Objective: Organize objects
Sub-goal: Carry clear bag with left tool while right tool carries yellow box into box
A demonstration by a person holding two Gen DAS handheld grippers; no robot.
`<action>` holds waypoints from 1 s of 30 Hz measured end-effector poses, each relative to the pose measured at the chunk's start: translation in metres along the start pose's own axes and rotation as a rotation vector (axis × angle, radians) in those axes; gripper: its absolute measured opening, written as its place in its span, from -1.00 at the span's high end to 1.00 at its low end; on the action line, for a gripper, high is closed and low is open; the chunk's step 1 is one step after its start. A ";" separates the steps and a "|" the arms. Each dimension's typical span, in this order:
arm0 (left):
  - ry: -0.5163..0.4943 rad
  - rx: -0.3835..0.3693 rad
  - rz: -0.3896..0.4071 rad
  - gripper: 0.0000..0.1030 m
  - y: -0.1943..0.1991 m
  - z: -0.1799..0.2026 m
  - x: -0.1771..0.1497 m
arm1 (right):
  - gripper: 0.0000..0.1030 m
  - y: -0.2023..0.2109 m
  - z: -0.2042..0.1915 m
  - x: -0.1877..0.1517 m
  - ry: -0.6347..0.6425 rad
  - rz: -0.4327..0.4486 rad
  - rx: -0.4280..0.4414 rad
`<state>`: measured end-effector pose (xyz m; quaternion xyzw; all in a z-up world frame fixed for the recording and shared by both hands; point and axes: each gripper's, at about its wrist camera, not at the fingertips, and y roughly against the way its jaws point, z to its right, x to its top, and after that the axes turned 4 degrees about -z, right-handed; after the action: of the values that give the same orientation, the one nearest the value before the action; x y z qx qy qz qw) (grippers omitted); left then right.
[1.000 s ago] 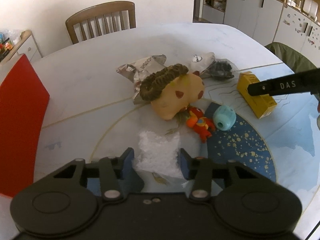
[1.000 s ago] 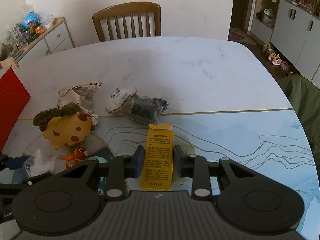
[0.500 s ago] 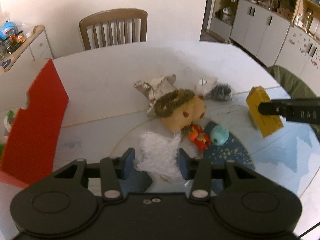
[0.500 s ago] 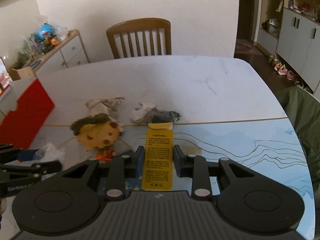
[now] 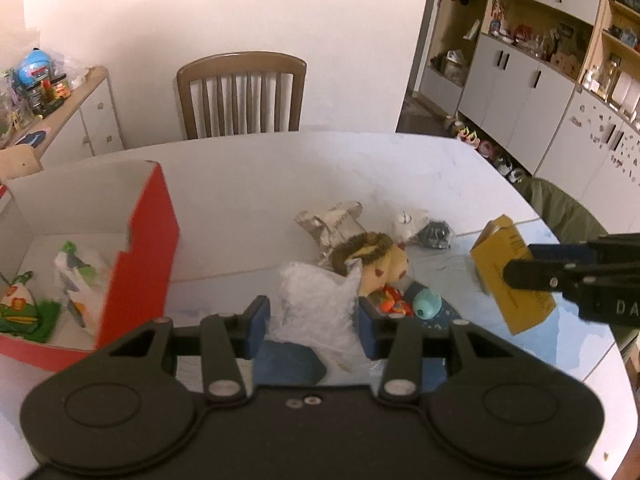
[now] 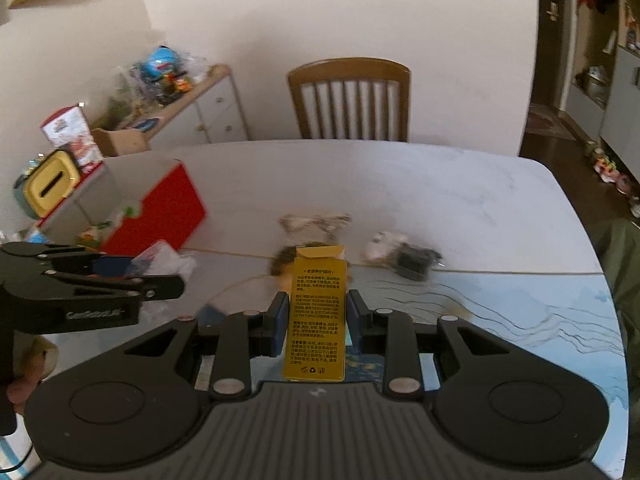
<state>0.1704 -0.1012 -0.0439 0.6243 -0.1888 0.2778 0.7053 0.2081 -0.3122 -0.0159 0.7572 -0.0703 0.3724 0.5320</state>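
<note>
The left tool [image 5: 314,330] is squeezed on a crinkly clear plastic bag [image 5: 316,308], which hangs between its blue pads above the table [image 5: 248,184]. The right tool [image 6: 316,320] is clamped on a tall yellow cardboard box with small black print [image 6: 318,316], and the box stands upright between the pads, up off the table. In the left view this yellow box shows at the right side, tilted, in the other tool's black tips.

To the left on the table sits an open red cardboard box with white insides [image 5: 136,248]. Some green and white things lie in it, too blurry to name.

In the middle of the table lie a tan stuffed toy with a brown woolly mane [image 5: 374,264], a small orange and red toy figure [image 5: 394,302], a round teal ball [image 5: 427,305], a crumpled silver wrapper [image 5: 332,220] and a dark packet in clear plastic [image 5: 436,234]. They are close together.

A brown wooden chair [image 5: 240,92] stands behind the table.
</note>
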 end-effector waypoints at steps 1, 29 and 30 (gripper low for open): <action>0.003 0.000 0.002 0.14 0.004 -0.003 0.001 | 0.43 0.002 -0.005 0.002 0.005 0.002 0.010; 0.124 0.050 0.042 0.15 0.065 -0.195 0.022 | 0.43 -0.037 -0.213 0.073 0.122 0.011 0.118; 0.125 0.054 0.040 0.15 0.064 -0.202 0.023 | 0.43 -0.042 -0.219 0.076 0.121 0.009 0.116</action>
<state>0.1320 0.1056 -0.0099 0.6207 -0.1490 0.3352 0.6929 0.1757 -0.0847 0.0354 0.7626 -0.0199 0.4233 0.4887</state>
